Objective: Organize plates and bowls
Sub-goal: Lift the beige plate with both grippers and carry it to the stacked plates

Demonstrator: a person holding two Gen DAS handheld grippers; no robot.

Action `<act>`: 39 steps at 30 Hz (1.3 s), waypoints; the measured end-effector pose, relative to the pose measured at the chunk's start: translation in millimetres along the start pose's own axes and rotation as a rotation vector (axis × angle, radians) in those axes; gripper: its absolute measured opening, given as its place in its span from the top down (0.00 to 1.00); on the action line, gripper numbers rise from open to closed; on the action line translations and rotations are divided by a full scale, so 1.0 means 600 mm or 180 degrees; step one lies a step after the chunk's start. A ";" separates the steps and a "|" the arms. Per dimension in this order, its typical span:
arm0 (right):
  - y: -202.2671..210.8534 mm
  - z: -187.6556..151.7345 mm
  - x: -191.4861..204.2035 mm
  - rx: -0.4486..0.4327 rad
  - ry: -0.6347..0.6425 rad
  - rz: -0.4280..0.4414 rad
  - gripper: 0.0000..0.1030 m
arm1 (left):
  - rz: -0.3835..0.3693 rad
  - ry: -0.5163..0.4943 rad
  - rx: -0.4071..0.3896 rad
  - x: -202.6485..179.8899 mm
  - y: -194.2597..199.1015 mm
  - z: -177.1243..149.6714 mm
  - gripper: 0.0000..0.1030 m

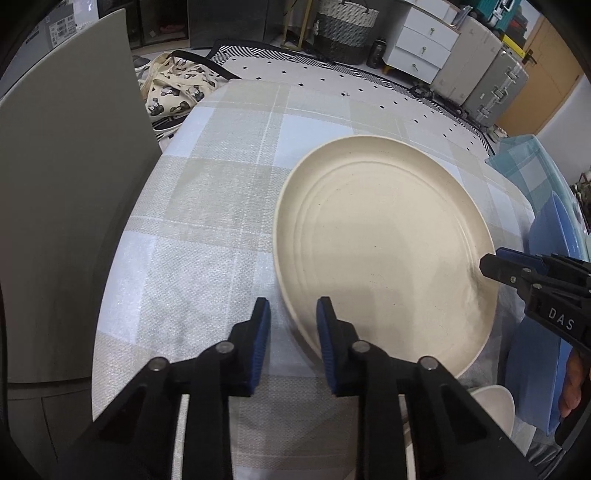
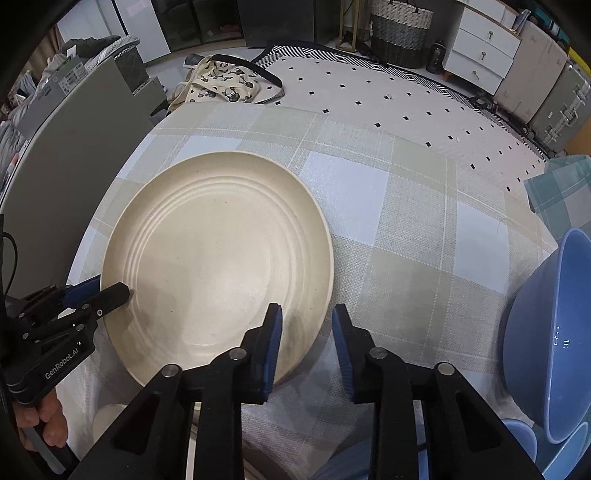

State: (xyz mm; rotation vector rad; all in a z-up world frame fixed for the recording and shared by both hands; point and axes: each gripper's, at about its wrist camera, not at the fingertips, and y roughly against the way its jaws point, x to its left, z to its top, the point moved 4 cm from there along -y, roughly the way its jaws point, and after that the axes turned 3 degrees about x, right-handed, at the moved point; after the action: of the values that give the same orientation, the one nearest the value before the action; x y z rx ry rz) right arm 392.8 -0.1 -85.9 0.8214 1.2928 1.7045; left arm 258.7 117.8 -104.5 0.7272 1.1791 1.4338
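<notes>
The large round cream plate with raised concentric rings [image 1: 384,251] lies flat on the green-and-white checked tablecloth [image 1: 207,229], roughly mid-table, w/ both grippers at its near edge. The left gripper [image 1: 293,314] has its fingers apart, straddling the plate's near-left rim: one blue pad over the cloth, the other over the plate; nothing looks pinched yet. The right gripper [image 2: 307,323] is likewise spread, one pad over the plate's near-right rim, the other over bare cloth. Probably the step in hand is picking this plate up, and one gripper should do it: slide a lower finger under the rim and the upper over it, close firmly, then lift level (the rim looks low and smooth, so a shallow bite could slip). In each view the other gripper appears side-on at the rim, so they'd best not close at once and tug against each other. Around: a blue bowl [image 2: 550,332] stands tilted at the right table edge, w/ more blue pieces below it, partly hidden; a small cream dish [image 1: 495,402] sits near the front edge under the grippers. Swing wide of that bowl; a knock could send it off. A grey panel [image 1: 70,206] rises at left, limiting room that way. Patterned tote bag [image 2: 221,85] and woven basket [image 2: 400,33] are on the floor beyond, no obstacle.
</notes>
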 end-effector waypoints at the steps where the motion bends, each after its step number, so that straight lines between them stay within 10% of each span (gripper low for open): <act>1: 0.000 0.000 0.001 -0.0003 0.0009 -0.0020 0.77 | 0.0004 -0.0016 -0.0001 -0.002 0.001 0.001 0.82; 39: 0.092 -0.037 0.039 -0.0481 0.0129 -0.0270 0.87 | 0.0091 -0.0181 -0.0481 -0.005 0.101 -0.012 0.87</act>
State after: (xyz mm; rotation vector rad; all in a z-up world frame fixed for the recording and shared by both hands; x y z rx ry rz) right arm 350.7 4.1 -38.1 0.6384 1.1922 1.7349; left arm 231.3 117.7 -49.6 0.6772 1.0085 1.4988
